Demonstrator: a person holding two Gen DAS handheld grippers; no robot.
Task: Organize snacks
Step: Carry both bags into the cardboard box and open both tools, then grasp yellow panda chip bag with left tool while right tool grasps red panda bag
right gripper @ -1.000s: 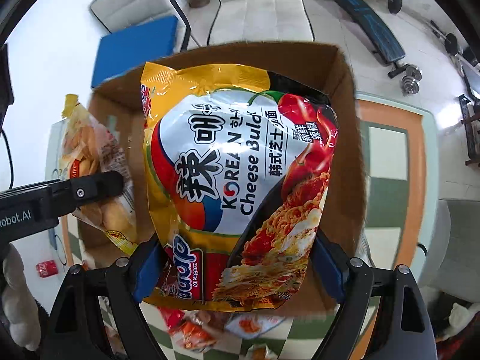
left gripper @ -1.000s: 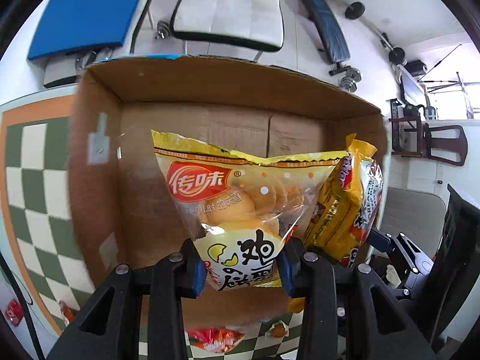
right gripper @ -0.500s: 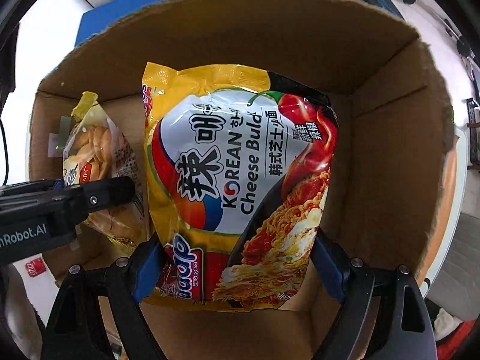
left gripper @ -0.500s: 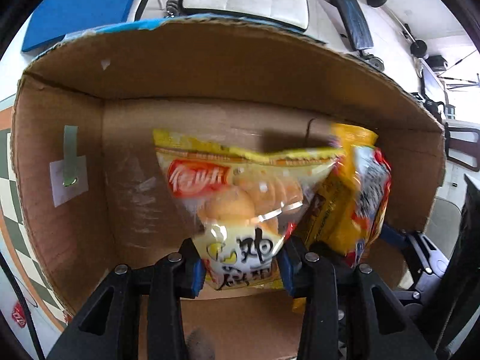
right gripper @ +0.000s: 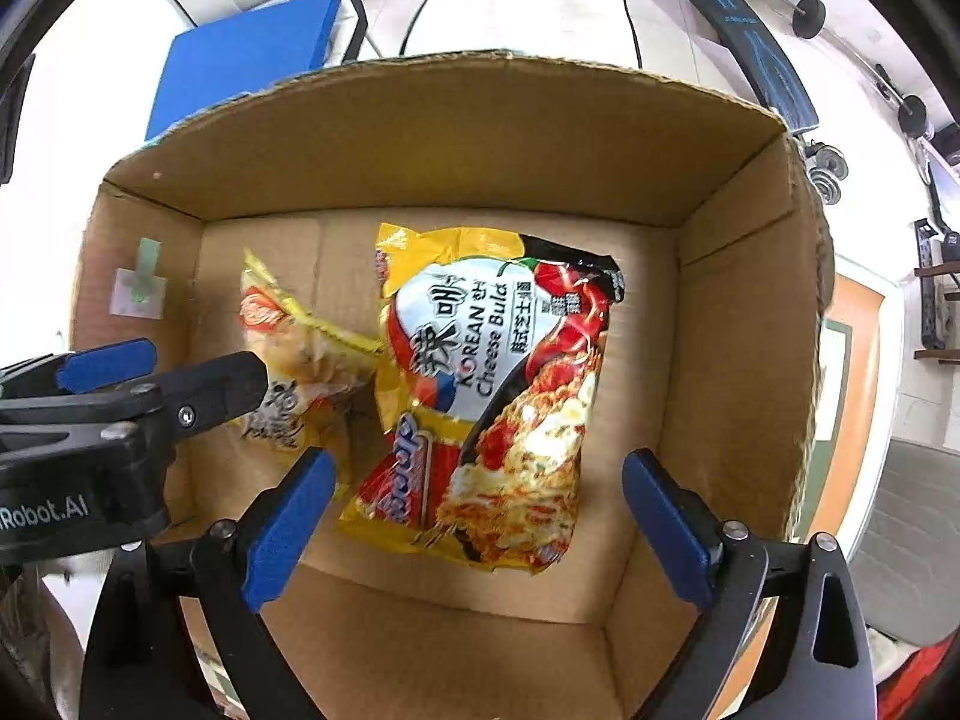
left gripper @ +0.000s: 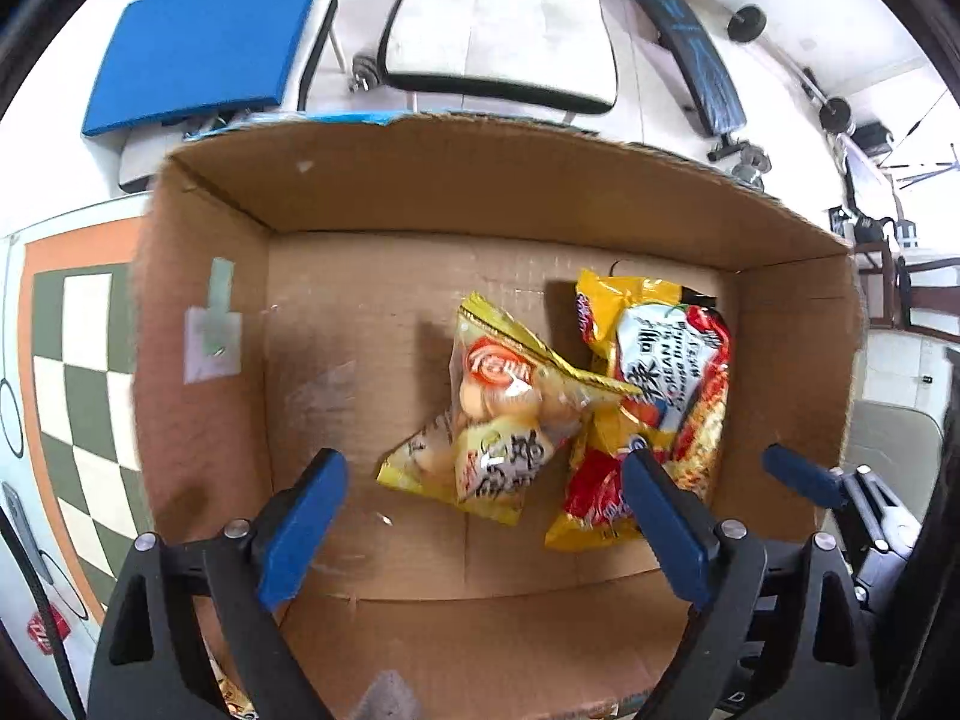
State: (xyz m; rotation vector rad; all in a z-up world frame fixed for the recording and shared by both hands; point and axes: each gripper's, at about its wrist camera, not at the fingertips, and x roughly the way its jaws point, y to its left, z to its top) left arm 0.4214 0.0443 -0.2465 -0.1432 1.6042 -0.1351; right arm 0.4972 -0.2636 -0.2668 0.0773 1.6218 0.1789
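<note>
An open cardboard box (left gripper: 420,198) fills both views from above. On its floor lies a yellow bag of small cakes (left gripper: 498,414), leaning against a yellow, red and white Korean cheese noodle packet (left gripper: 660,384). My left gripper (left gripper: 486,510) hangs above the cake bag with its jaws opening, pads clear of it. In the right wrist view my right gripper (right gripper: 477,516) hovers over the noodle packet (right gripper: 498,384), jaws also opening and touching nothing. The cake bag (right gripper: 288,348) lies left of it, partly hidden by the left gripper's fingers (right gripper: 198,390).
The box (right gripper: 480,138) stands on a green and white checkered mat (left gripper: 72,360) with an orange border. Behind it are a blue padded seat (left gripper: 204,42), a white chair (left gripper: 498,18) and a weight bench (left gripper: 690,42). A small red packet (left gripper: 48,630) lies at the lower left.
Both grippers opened and let go of their bags. The cake bag and the noodle packet dropped onto the box floor, and both grippers pulled up away from them.
</note>
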